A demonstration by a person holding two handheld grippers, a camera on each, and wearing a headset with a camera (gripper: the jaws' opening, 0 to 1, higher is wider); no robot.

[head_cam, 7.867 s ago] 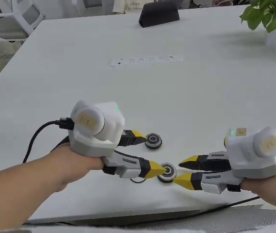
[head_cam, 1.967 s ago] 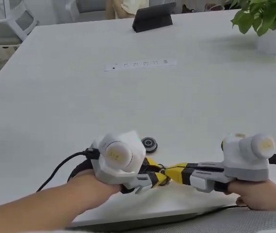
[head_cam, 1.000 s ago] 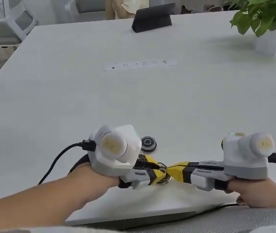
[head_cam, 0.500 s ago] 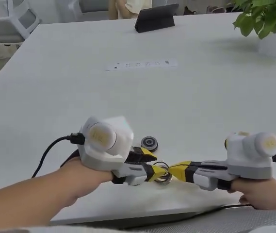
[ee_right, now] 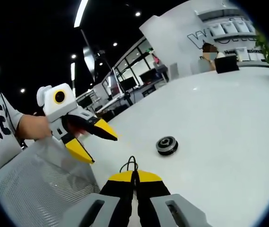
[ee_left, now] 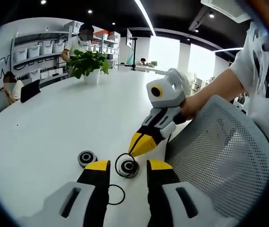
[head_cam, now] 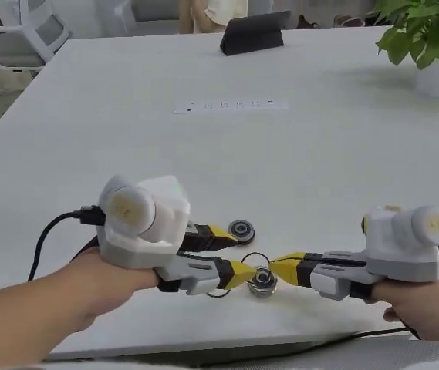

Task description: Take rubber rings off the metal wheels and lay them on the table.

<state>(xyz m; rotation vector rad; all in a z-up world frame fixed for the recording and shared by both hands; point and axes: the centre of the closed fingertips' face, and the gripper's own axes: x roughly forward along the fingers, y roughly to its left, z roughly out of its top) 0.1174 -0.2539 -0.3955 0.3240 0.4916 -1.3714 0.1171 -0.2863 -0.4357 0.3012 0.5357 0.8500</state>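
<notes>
A small metal wheel point(head_cam: 261, 282) point(ee_left: 128, 167) lies near the table's front edge. My right gripper point(head_cam: 278, 267) point(ee_right: 134, 176) point(ee_left: 133, 152) is shut on a thin black rubber ring point(head_cam: 254, 260) point(ee_right: 132, 164) that loops up beside this wheel. To the wheel's left my left gripper point(head_cam: 233, 251) point(ee_left: 128, 164) point(ee_right: 101, 149) stands open, its jaws apart on either side of the wheel without touching it. A second wheel point(head_cam: 241, 229) point(ee_left: 87, 157) point(ee_right: 166, 144), with its dark ring on, sits a little farther back. A loose black ring point(ee_left: 115, 194) point(head_cam: 219, 291) lies flat under the left gripper.
The white table point(head_cam: 296, 169) stretches far back, with a flush socket strip point(head_cam: 231, 104), a dark tablet stand point(head_cam: 254, 32) and a potted plant point(head_cam: 427, 31). Its front edge runs just below both hands. A black cable point(head_cam: 49, 231) trails from the left gripper.
The left gripper has let go of the wheel, opened wider and drawn back to the left. The right gripper stays shut on the ring, now pulled up off the wheel.
</notes>
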